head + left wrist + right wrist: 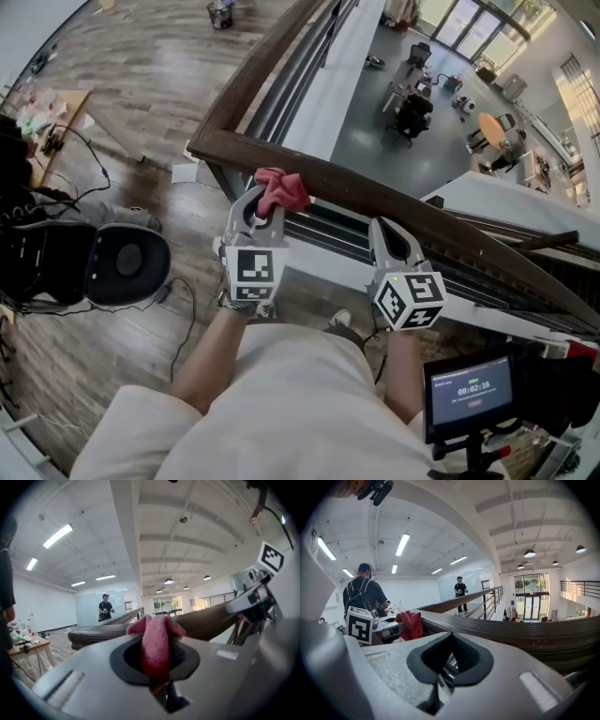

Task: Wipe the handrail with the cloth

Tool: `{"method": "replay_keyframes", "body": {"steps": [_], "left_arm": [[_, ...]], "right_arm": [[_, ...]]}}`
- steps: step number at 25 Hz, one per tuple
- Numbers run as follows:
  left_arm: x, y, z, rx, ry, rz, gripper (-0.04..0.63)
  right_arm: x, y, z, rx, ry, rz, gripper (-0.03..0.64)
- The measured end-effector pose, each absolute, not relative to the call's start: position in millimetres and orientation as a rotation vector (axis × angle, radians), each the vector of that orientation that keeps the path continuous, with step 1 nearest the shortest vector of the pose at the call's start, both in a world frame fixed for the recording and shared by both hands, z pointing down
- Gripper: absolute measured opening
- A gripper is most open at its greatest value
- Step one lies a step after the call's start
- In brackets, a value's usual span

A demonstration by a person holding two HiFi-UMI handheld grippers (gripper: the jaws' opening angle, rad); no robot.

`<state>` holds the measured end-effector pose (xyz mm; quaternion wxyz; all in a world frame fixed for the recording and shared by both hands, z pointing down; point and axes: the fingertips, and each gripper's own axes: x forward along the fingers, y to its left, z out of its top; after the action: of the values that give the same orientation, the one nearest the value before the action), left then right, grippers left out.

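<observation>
Jaws: left gripper point(262, 203) grips cloth point(287, 189) | right gripper point(390, 229) closed | handrail point(412, 208) ends cropped

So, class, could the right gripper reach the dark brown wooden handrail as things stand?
Probably yes: the right gripper, shut and empty, sits close beside the dark brown wooden handrail, nothing between them.

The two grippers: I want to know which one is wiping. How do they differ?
The left gripper is shut on the red cloth, against the handrail; the right gripper is shut, empty. The left sits near the rail's corner, the right farther along. Both point at the rail.
</observation>
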<state>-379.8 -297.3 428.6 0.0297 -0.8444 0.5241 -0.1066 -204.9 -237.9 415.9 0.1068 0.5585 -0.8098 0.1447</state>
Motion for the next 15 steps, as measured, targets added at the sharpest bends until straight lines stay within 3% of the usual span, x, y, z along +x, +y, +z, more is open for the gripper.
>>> {"method": "replay_keyframes", "body": {"steps": [15], "left_arm": [[-427.4, -314.9, 406.3, -2.548, 1.691, -0.209, 0.035]], "right_arm": [[-220.9, -232.7, 419.2, 1.701, -2.347, 0.439, 0.003]]}}
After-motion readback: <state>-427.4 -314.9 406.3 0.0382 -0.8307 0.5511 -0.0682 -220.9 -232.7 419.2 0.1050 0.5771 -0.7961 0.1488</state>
